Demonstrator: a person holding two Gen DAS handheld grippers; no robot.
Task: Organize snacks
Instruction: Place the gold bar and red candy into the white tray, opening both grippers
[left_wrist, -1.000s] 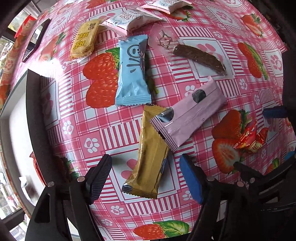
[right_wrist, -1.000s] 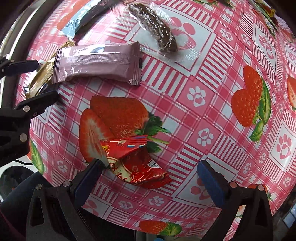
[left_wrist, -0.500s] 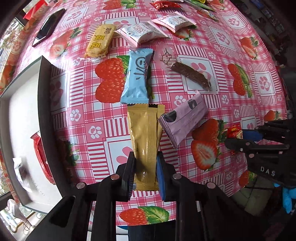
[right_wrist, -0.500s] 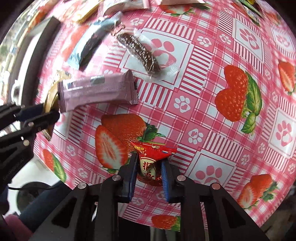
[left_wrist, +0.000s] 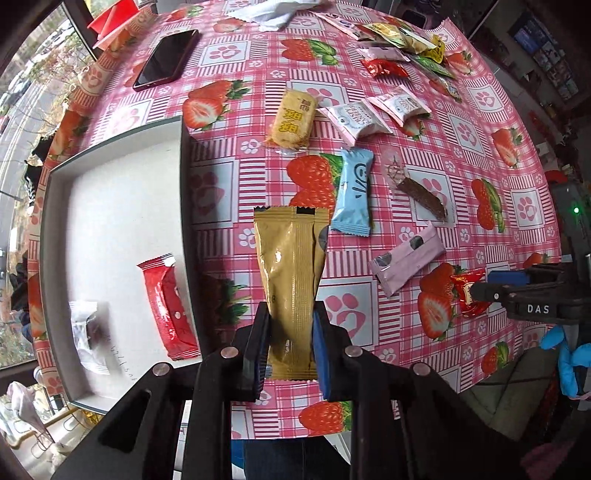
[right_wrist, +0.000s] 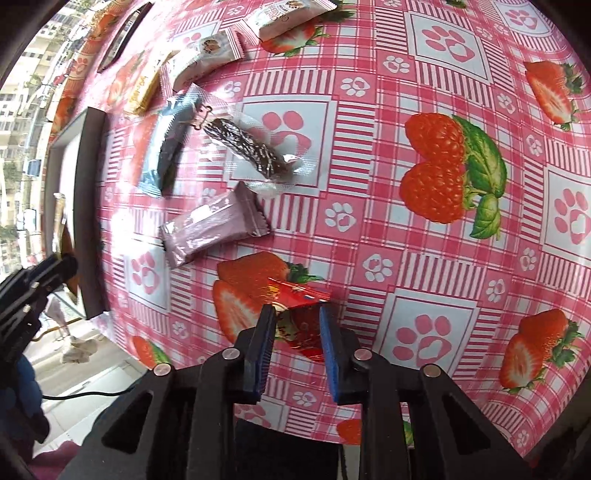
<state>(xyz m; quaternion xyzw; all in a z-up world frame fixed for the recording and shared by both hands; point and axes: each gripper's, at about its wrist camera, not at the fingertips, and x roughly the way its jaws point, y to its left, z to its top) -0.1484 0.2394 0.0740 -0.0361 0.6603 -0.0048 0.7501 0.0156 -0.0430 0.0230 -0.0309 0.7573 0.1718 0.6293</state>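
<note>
My left gripper (left_wrist: 290, 345) is pinching the lower end of the gold wrapper (left_wrist: 291, 273), which stands up from the pads, raised off the tablecloth (left_wrist: 229, 206); half a second ago the same wrapper lay lower against the cloth, and a second ago my jaws stood wide around it. My right gripper (right_wrist: 297, 345) is clamped on the red candy packet (right_wrist: 301, 317), held just above a printed strawberry; a second ago that packet lay loose between spread pads. Item, left wrist view only: the grey tray (left_wrist: 184, 206) to the left, holding a red packet (left_wrist: 166, 306) and a blurred clear-wrapped piece (left_wrist: 86, 326); a phone (left_wrist: 166, 59) at the far edge; a yellow cake packet (left_wrist: 293, 120), two white biscuit packets (left_wrist: 356, 120) and a heap of mixed sweets (left_wrist: 402, 46) beyond. Item, both views: light-blue wrapper (left_wrist: 352, 192), clear-wrapped chocolate bar (left_wrist: 421, 194), mauve wrapper (left_wrist: 408, 260), all lying apart on the cloth. Item, right wrist view only: the chocolate bar's (right_wrist: 245, 149) clear sleeve in detail, its corner touching the light-blue wrapper (right_wrist: 171, 138); the mauve wrapper (right_wrist: 212, 225) just below it; the tray seen edge-on at the left, contents hidden. The left view also shows my right gripper (left_wrist: 476, 291) at the far right with the red packet (left_wrist: 465, 295).
</note>
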